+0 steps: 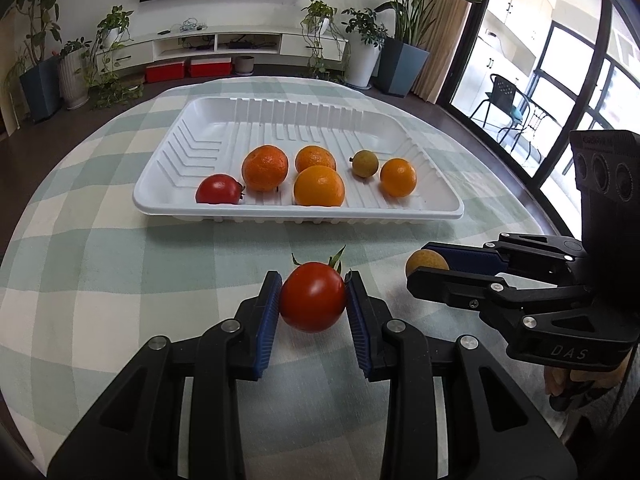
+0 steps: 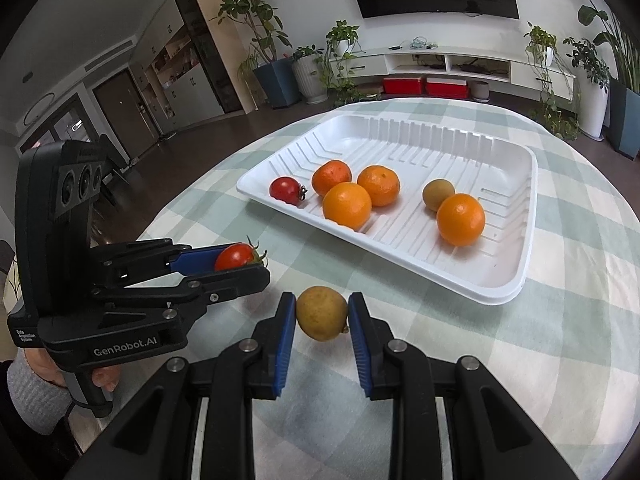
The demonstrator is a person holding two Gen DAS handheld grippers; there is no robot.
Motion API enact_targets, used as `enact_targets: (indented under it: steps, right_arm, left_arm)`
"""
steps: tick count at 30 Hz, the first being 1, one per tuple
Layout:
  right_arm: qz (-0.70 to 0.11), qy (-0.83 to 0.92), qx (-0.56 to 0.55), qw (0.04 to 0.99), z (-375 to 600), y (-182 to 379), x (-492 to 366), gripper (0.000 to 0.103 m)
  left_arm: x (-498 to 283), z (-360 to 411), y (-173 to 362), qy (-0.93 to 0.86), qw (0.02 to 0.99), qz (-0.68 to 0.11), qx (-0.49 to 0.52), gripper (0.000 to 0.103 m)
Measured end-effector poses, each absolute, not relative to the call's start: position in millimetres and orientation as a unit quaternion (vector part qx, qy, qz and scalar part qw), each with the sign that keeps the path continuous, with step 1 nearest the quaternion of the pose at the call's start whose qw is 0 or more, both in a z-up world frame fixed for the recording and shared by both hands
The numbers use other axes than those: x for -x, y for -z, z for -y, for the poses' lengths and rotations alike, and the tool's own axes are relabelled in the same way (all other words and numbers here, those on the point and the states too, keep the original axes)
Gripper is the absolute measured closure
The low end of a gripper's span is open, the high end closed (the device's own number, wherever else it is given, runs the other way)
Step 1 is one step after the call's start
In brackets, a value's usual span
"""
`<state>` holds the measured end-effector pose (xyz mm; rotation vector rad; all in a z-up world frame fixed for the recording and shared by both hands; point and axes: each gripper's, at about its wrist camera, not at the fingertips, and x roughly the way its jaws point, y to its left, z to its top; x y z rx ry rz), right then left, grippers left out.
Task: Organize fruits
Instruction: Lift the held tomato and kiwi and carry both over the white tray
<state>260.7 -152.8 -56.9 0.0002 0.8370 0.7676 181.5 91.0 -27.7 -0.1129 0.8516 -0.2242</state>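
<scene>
My left gripper (image 1: 313, 300) is shut on a red tomato (image 1: 313, 297) with a green stem, just above the checked tablecloth. In the right wrist view the same left gripper (image 2: 256, 266) holds that tomato (image 2: 237, 256) from the left side. My right gripper (image 2: 322, 314) is shut on a small yellow-brown fruit (image 2: 322, 313), also seen as the yellow-brown fruit (image 1: 425, 263) in the right gripper (image 1: 418, 266) at the right of the left wrist view. Beyond both stands a white ribbed tray (image 1: 296, 212) (image 2: 500, 296) that holds several oranges (image 1: 319, 186), one tomato (image 1: 219, 189) and one small greenish fruit (image 1: 364, 163).
The round table wears a green and cream checked cloth (image 1: 100, 272). A hand in a grey sleeve (image 2: 36, 384) grips the left tool. Behind the table are potted plants (image 1: 116, 36), a low white TV unit (image 1: 224, 44) and glass doors (image 1: 560, 92) at the right.
</scene>
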Motion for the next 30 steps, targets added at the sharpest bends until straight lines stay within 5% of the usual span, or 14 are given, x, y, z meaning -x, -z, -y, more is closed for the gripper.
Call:
enact_targets:
  steps: [30]
  right_arm:
    - [-0.376,-0.343,-0.067,0.858,176,45,-284,0.074]
  left_arm:
    - [-211,-98,5,0.106,0.911,-0.391,0.074,0.073]
